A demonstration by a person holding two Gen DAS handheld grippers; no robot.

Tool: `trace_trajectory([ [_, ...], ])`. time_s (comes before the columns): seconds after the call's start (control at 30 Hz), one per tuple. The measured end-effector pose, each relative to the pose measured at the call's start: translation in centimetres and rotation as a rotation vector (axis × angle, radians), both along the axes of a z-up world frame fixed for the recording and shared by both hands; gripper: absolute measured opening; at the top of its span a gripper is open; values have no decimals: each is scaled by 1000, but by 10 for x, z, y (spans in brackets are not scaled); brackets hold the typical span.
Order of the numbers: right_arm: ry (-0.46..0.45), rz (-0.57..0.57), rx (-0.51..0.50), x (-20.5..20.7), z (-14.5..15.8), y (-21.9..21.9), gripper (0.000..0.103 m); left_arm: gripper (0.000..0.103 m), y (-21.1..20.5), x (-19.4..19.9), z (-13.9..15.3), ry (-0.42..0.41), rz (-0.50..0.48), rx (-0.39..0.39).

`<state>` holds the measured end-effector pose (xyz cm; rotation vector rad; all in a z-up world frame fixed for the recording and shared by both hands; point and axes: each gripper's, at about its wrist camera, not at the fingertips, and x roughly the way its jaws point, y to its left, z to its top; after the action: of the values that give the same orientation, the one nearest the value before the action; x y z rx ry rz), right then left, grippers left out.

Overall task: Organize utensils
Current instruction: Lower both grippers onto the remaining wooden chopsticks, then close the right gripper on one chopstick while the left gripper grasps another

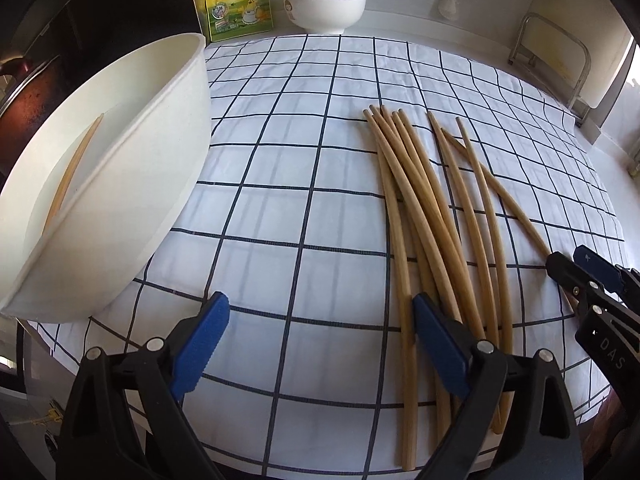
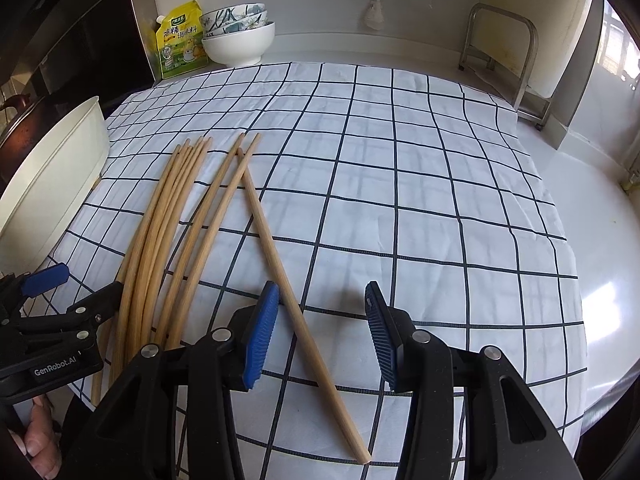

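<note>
Several wooden chopsticks (image 1: 420,200) (image 2: 160,220) lie fanned on a white checked cloth (image 1: 300,160). One chopstick (image 2: 276,248) lies apart, slanting between the jaws of my right gripper (image 2: 320,336), close to the left pad; the jaws stand apart and do not press on it. My left gripper (image 1: 320,344) is open above the cloth with nothing between its fingers, and its right finger overlaps the bundle's near ends. At the left a white tub (image 1: 140,160) (image 2: 60,184) holds one chopstick (image 1: 74,168). Each wrist view catches the other gripper at its edge: the right gripper (image 1: 574,260), the left gripper (image 2: 76,286).
Stacked bowls (image 1: 324,4) (image 2: 240,40) and a yellow seasoning pouch (image 1: 238,0) (image 2: 180,40) stand at the back. A metal rack (image 1: 560,60) (image 2: 504,60) stands at the back right on the white counter. A dark pot (image 1: 24,92) sits behind the tub. A hand (image 2: 40,440) shows at lower left.
</note>
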<state>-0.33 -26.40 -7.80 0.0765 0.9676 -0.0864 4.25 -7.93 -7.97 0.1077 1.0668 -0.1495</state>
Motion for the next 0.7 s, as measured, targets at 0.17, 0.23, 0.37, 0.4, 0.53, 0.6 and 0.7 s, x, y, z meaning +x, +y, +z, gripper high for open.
trace_trajectory([
  [0.17,-5,8,-6,1,0,2,43,91,-2,3,1,-14,2,21],
  [0.23,-17,7,-10,3,2,2,43,86,-4,6,1,-19,-5,19],
  [0.37,-6,40,-24,11,0,7,43,72,-12,7,5,-24,-28,9],
  [0.4,-2,52,-28,12,-1,9,43,67,-14,7,5,-25,-36,9],
  [0.53,-3,107,-53,16,-3,20,37,53,-17,10,5,-18,-54,-9],
  [0.6,5,137,-47,18,-3,25,20,43,-19,13,5,-14,-65,-22],
  [0.7,8,151,-65,19,-3,29,8,28,-23,14,5,-14,-80,-29],
])
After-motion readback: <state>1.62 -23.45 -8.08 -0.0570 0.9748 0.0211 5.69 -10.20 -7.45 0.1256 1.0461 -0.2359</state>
